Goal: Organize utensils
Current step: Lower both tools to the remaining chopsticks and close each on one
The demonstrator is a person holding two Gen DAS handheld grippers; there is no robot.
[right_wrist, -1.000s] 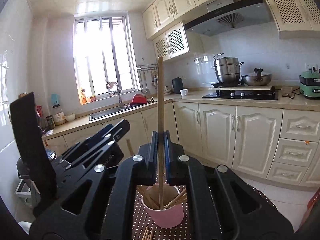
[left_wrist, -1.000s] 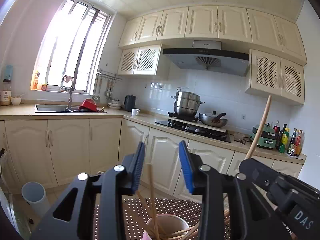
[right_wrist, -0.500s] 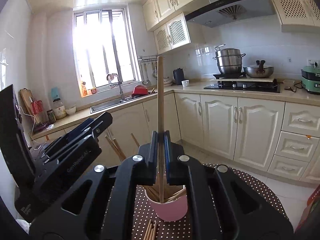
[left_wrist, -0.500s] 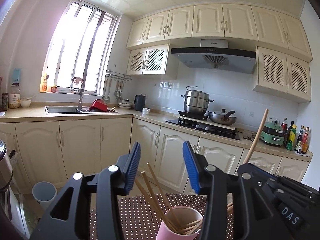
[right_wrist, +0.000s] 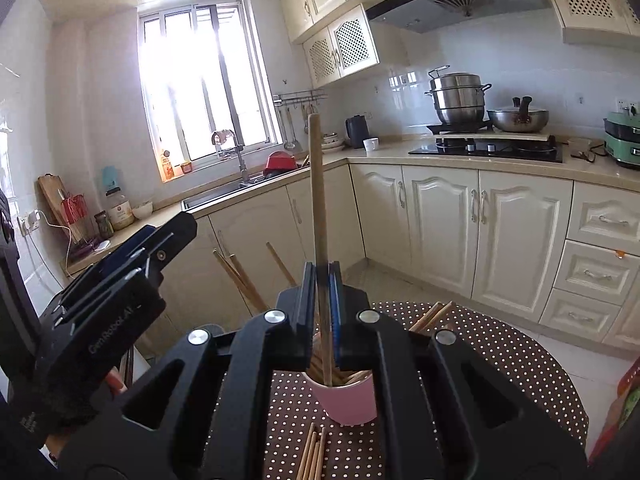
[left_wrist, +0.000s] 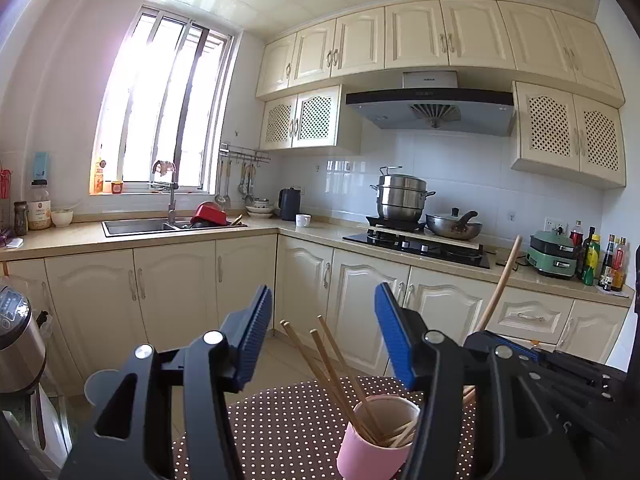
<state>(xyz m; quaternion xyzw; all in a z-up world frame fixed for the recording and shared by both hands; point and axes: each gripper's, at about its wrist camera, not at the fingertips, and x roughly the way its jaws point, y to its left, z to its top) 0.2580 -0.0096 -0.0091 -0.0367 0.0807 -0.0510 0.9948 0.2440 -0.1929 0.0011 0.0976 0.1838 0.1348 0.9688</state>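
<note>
Right gripper [right_wrist: 323,280] has a long round wooden stick-handle utensil [right_wrist: 318,184] standing upright between its blue pads, lower end already down inside the pink cylindrical cup [right_wrist: 347,398]; jaws just starting to open, gap only a sliver, stick looks barely pinched if at all, vs fully clamped a sec ago. So judging this as the release step: utensil is dropped in the cup, placement nearly done. Left gripper [left_wrist: 322,330] is opening too, about half wide now, nothing between the pads, and has backed off sideways from the cup since 1 s ago; cup now sits low right of its view w/ thin wooden chopsticks [left_wrist: 320,356] leaning out to the left. Cup stands on the brown white-dotted round desk [right_wrist: 500,344]. More loose chopsticks [right_wrist: 314,452] lie flat on desk just in front of cup, another few [right_wrist: 434,314] behind it, so sorting isn't finished. In the way: leaning chopsticks crowd the cup mouth, and the left gripper body sits close beside the right one. Bkgd: cream kitchen cabinets [right_wrist: 440,224], not involved.
</note>
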